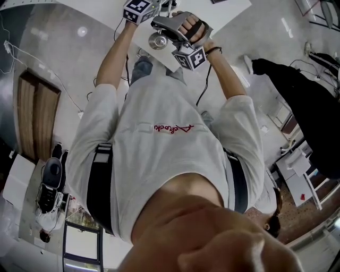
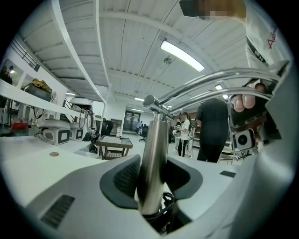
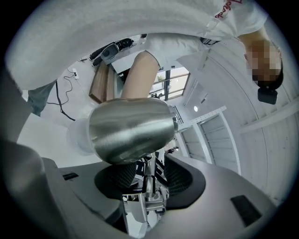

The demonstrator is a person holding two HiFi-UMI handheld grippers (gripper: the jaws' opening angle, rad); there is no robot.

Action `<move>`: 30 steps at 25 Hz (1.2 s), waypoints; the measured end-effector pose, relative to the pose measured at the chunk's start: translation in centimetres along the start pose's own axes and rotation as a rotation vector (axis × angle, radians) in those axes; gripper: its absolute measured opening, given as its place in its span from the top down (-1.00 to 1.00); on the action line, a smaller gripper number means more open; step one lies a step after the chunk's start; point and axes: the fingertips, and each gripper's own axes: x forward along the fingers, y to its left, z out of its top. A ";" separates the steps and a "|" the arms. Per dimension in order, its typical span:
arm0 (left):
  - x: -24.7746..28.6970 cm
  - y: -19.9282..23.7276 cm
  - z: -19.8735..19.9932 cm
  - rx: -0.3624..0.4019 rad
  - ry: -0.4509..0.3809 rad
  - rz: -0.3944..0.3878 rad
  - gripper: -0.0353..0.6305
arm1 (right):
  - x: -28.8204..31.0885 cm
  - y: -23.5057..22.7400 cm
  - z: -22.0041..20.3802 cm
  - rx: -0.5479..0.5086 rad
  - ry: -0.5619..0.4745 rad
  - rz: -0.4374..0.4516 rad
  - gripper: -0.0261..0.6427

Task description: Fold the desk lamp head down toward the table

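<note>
Count: 1 desk lamp (image 3: 131, 130); 2 grippers: left gripper (image 2: 150, 184), right gripper (image 3: 147, 179); 2 marker cubes (image 1: 139, 9), (image 1: 191, 57); 1 white table (image 1: 227, 10); 2 bystanders nearby (image 2: 212, 133), (image 2: 185, 133), farther ones too small to count

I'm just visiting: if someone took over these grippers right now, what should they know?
Left gripper: clamped on the lamp post, steadying it.
Right gripper: jaws open round the thin neck by the lamp head, pads not pressing.
Done: lamp braced; how far the head is folded I cannot tell.
Left: check the head, press it lower if needed, then release the post.
</note>
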 end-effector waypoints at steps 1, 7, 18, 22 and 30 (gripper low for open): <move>0.0 0.0 0.0 0.000 -0.001 0.002 0.41 | 0.0 0.1 0.0 -0.002 -0.002 -0.002 0.41; 0.0 0.3 -0.2 0.002 0.005 0.001 0.41 | 0.3 0.4 -0.2 0.003 -0.003 -0.013 0.40; -1.8 0.6 -0.6 0.021 0.026 0.024 0.34 | -0.6 0.3 -1.1 0.054 0.084 0.008 0.28; -2.7 0.9 -0.4 0.026 0.023 0.046 0.34 | -1.4 0.3 -1.8 0.081 0.119 -0.001 0.28; -5.6 1.1 -1.5 0.013 0.021 0.082 0.34 | -3.5 1.0 -3.0 0.108 0.218 -0.014 0.30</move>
